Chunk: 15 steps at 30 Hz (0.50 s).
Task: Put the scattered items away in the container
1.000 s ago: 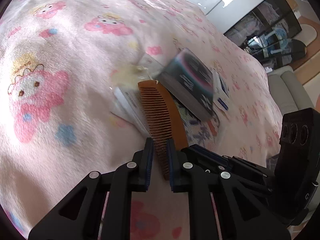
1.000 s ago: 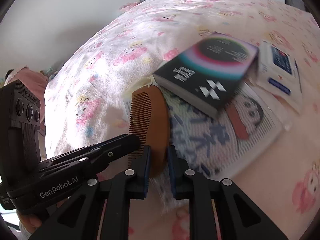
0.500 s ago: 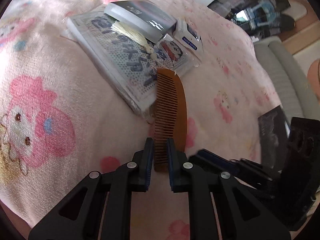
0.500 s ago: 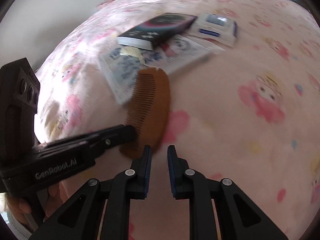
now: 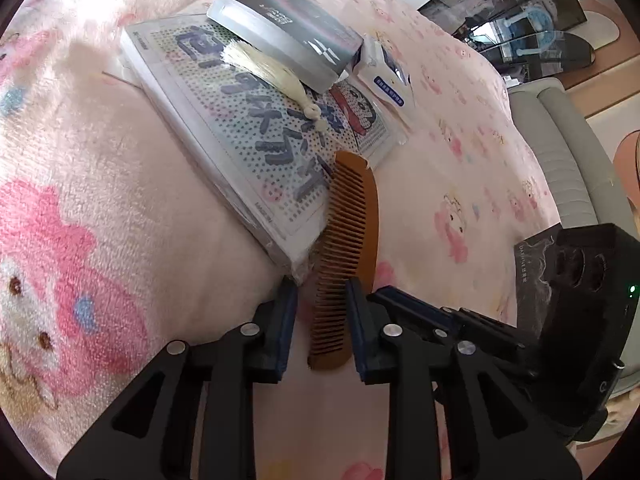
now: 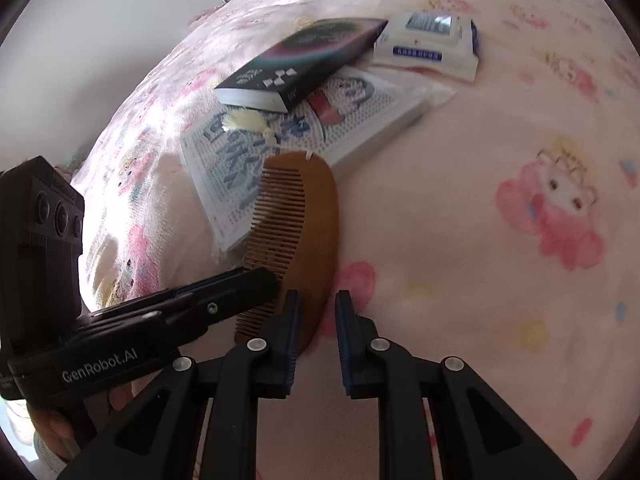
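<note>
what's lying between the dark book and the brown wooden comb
A cream tassel lies between the dark book and the brown wooden comb, on the bead-pattern board; the left wrist view shows it best.

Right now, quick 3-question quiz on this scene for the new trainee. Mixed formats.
1. True or false: the dark book rests partly on the bead-board pack.
2. The cream tassel lies on: A the blanket; B the pack; C the white box.
3. What is between the right gripper's fingers?

Key: 1 true. 2 B. 3 nothing; the wooden comb lies just beside them.
</note>
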### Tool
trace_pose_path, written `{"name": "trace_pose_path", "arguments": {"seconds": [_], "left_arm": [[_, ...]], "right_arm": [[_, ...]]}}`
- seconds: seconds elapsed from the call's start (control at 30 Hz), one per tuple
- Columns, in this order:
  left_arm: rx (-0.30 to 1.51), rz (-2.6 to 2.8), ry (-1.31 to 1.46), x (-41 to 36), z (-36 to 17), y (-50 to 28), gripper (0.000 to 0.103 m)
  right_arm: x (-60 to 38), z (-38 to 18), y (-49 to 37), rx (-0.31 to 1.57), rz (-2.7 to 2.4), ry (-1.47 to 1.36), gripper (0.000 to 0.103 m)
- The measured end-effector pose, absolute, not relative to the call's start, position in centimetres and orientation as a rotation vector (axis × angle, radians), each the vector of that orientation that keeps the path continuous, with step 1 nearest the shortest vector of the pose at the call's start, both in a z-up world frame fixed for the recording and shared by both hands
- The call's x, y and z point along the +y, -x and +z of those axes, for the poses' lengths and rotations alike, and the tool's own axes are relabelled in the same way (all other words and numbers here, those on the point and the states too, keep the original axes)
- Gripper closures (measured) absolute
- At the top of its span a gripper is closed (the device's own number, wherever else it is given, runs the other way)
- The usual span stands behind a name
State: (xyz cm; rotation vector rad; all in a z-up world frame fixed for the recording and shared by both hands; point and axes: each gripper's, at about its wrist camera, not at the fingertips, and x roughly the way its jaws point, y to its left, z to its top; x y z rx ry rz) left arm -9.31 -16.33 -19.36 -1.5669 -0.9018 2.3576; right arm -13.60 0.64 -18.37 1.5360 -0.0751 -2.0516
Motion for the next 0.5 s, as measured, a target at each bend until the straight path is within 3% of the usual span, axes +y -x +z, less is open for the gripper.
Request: {"name": "trace_pose_path", "arguments": {"seconds": [0.3,0.5], "left_arm": [[-0.906,2.354,1.557,-16.2,-19.5,9.3,0.087],[-0.886,2.334,1.567,-15.9,-18.9,8.3,0.091]], "right_arm": [[0.8,-19.5,14.1,-0.175,-1.958,-1.531,0.088],[1.2,-17.9,14.5,-0.099,-1.996,-1.507,0.087]]}}
